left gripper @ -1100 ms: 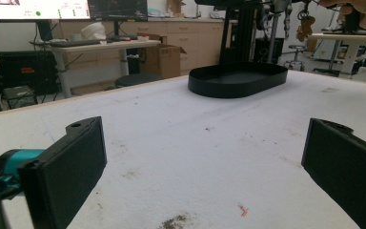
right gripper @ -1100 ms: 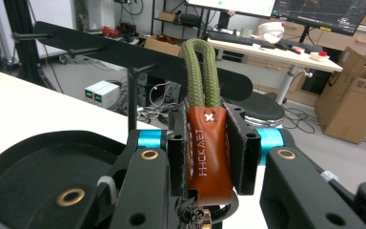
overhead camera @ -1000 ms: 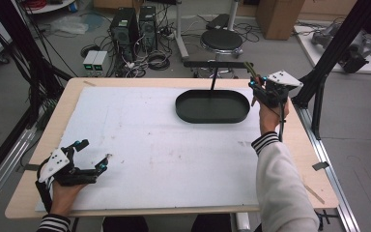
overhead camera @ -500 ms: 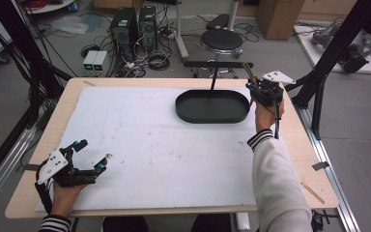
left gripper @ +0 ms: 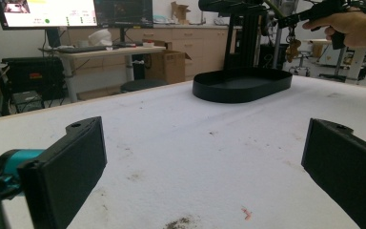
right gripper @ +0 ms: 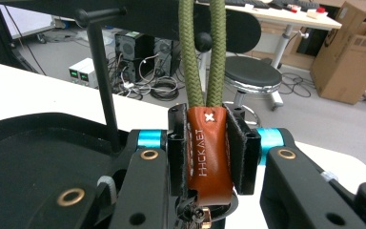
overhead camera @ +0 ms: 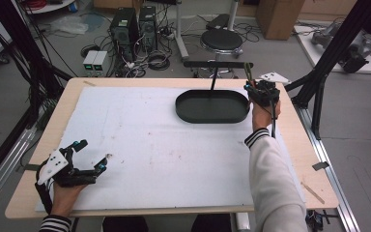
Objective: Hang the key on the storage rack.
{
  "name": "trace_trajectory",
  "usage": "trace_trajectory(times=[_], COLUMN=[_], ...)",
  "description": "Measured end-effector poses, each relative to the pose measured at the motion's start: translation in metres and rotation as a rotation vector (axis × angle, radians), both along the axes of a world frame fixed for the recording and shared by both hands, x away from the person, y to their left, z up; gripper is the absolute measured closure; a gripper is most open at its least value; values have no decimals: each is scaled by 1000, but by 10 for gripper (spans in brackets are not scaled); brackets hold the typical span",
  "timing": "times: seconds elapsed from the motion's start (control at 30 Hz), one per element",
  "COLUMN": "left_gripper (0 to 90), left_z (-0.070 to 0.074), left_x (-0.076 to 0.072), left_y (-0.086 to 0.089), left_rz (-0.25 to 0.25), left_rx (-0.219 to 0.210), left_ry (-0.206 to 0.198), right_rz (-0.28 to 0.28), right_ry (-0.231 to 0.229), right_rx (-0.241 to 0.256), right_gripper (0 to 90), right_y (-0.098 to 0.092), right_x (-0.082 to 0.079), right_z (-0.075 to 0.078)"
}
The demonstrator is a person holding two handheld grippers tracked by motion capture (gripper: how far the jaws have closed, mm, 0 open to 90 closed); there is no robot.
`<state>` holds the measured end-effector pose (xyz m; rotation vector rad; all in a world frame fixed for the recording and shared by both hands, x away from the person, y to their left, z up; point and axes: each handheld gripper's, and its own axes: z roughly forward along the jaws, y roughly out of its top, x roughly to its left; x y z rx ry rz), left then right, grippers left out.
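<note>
Right gripper fingers clamped on the brown leather tab of an olive cord loop, held just past the black tray's far-right end, probably for hanging; left gripper idles released near the surface's near-left corner.

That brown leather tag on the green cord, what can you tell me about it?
The leather tag is a brown-orange strip, smooth and stitched along its edges, with a small white cross at the top and embossed lettering running down it. Two strands of olive green cord rise from its top as a loop. A metal ring and clasp peek out at its bottom. It stands upright, pinched between the black pads of the right tongs, beside the black oval tray.
</note>
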<state>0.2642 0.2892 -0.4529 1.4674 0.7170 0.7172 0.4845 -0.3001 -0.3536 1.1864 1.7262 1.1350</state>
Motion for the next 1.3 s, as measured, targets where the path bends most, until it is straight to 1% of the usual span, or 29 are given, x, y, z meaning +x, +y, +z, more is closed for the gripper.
trace_trajectory(times=[0.07, 0.1, 0.17, 0.3, 0.37, 0.57, 0.7, 0.83, 0.9, 0.93, 0.97, 1.0, 1.03, 1.17, 1.2, 1.23, 1.3], left_gripper=[17, 17, 17, 17, 17, 17, 17, 17, 17, 17, 17, 17, 17, 17, 17, 17, 17], left_z=[0, 0, 0, 0, 0, 0, 0, 0, 0, 0, 0, 0, 0, 0, 0, 0, 0], left_x=[0, 0, 0, 0, 1, 1, 1, 1, 1, 1, 1, 1, 1, 1, 1, 1, 1], left_y=[0, 0, -1, -1, -1, -1, -1, -1, 0, 0, 0, -1, -1, -1, -1, -1, 0], left_rz=[1, 1, 1, 2, 2, 1, 2, 1, 4, 3, 4, 4, 4, 3, 4, 5, 13], left_rx=[2, 3, 5, 4, 5, 4, 4, 4, 2, 3, 2, 3, 5, 4, 5, 5, 3], left_ry=[0, 1, 2, 3, 2, 3, 3, 7, 9, 8, 9, 8, 8, 7, 7, 9, 8], right_rz=[-3, -3, -2, 1, 0, 7, 10, 16, 26, 36, 52, 63, 66, 111, 121, 128, 173], right_ry=[12, 21, 24, 32, 43, 56, 57, 55, 53, 54, 55, 51, 53, 82, 92, 96, 66], right_rx=[7, 19, 42, 47, 58, 78, 91, 92, 107, 115, 124, 141, 158, 195, 196, 197, 200], right_gripper=[728, 728, 728, 728, 728, 728, 727, 721, 702, 676, 603, 478, 382, 75, 22, 3, 3], right_y=[0, 0, -1, -2, -3, -2, -1, -1, -3, -4, -5, -5, -4, -2, -1, 1, 2], right_x=[2, 3, 5, 9, 11, 18, 21, 22, 22, 22, 23, 23, 23, 20, 17, 13, 2], right_z=[-3, -4, -7, -11, -14, -22, -26, -27, -27, -27, -28, -29, -30, -29, -27, -25, -20])
